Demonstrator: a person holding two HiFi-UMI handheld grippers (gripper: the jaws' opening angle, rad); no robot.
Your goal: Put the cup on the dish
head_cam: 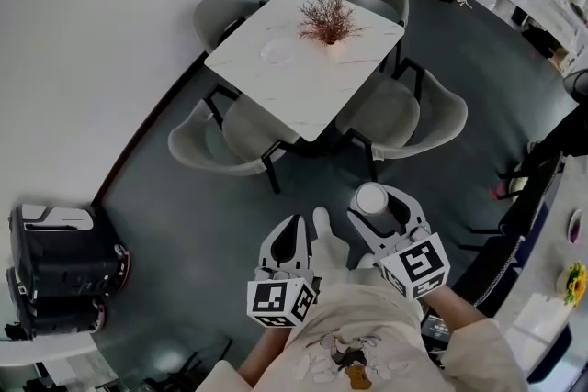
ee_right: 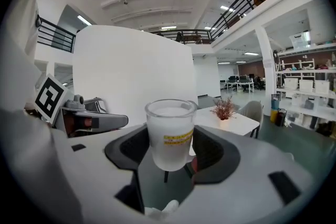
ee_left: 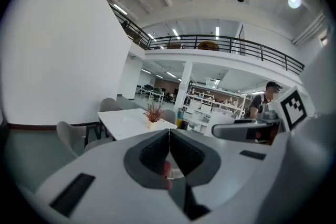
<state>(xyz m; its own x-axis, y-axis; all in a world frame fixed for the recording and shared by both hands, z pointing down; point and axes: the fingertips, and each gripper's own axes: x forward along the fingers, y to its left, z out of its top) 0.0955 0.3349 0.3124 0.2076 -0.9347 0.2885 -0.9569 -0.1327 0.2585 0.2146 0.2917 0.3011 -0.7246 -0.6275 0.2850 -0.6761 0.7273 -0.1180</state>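
Right hand-held gripper (ee_right: 169,157): jaws clamped on the sides of a frosted cup (ee_right: 169,126), which is upright.
Left hand-held gripper (ee_left: 169,135): jaws together, nothing between them.
Cup: off the ground in front of the person, well apart from the table (head_cam: 308,101).
Dish (head_cam: 276,50): bare, on the white table near a reddish plant (head_cam: 326,18).
Done: cup grasped.
Left: reach the table, lower the cup onto the dish, let go.
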